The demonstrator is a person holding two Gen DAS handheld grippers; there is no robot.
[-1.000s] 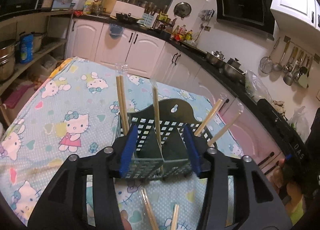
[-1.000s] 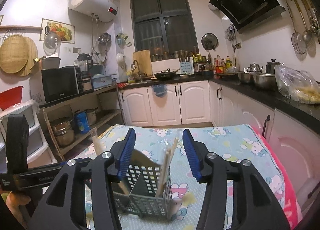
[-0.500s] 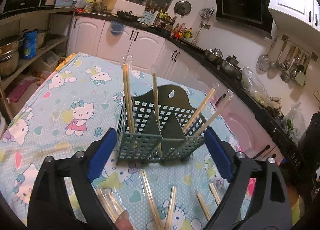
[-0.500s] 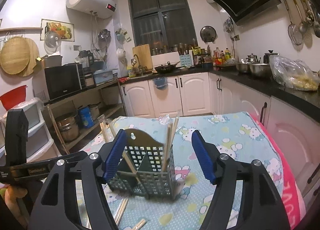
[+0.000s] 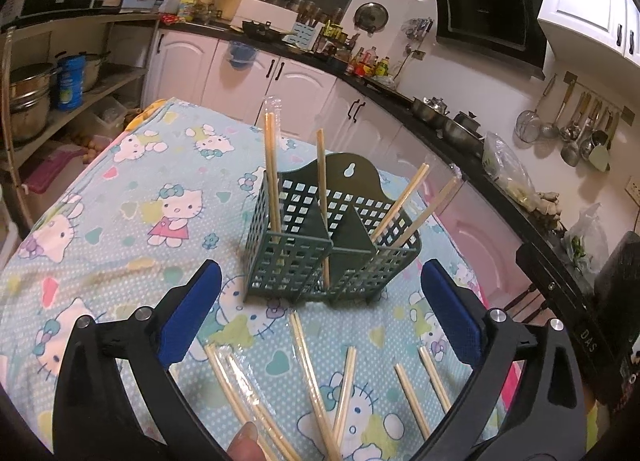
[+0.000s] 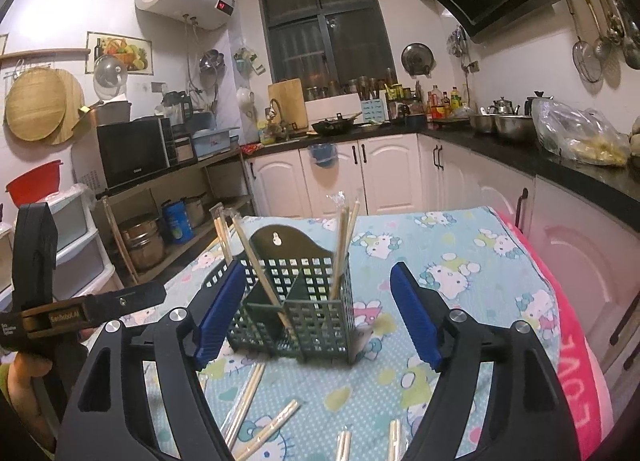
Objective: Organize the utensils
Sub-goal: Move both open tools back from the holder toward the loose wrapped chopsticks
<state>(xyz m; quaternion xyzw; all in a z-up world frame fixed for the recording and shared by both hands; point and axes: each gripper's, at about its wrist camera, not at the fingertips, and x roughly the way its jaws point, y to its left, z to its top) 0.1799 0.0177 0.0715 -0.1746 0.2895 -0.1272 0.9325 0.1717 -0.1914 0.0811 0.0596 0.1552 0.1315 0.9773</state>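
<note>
A dark green utensil basket (image 5: 332,237) stands upright on the Hello Kitty tablecloth (image 5: 120,221), with several wrapped chopsticks (image 5: 272,169) standing in its compartments. Several more wrapped chopsticks (image 5: 312,377) lie loose on the cloth in front of it. My left gripper (image 5: 320,313) is open and empty, just short of the basket. In the right wrist view the basket (image 6: 296,313) sits between and beyond the blue pads of my right gripper (image 6: 316,313), which is open and empty. Loose chopsticks (image 6: 248,393) lie below it.
The other gripper's handle (image 6: 48,309) and hand show at the left of the right wrist view. A fingertip (image 5: 244,441) shows at the bottom of the left wrist view. Counters and white cabinets (image 6: 360,173) run behind and right of the table. Open shelves with pots (image 5: 28,101) stand left.
My left gripper opened, letting go of the basket, and drew back. My right gripper also opened wider and drew back. The basket now stands on the cloth and loose chopsticks show.
</note>
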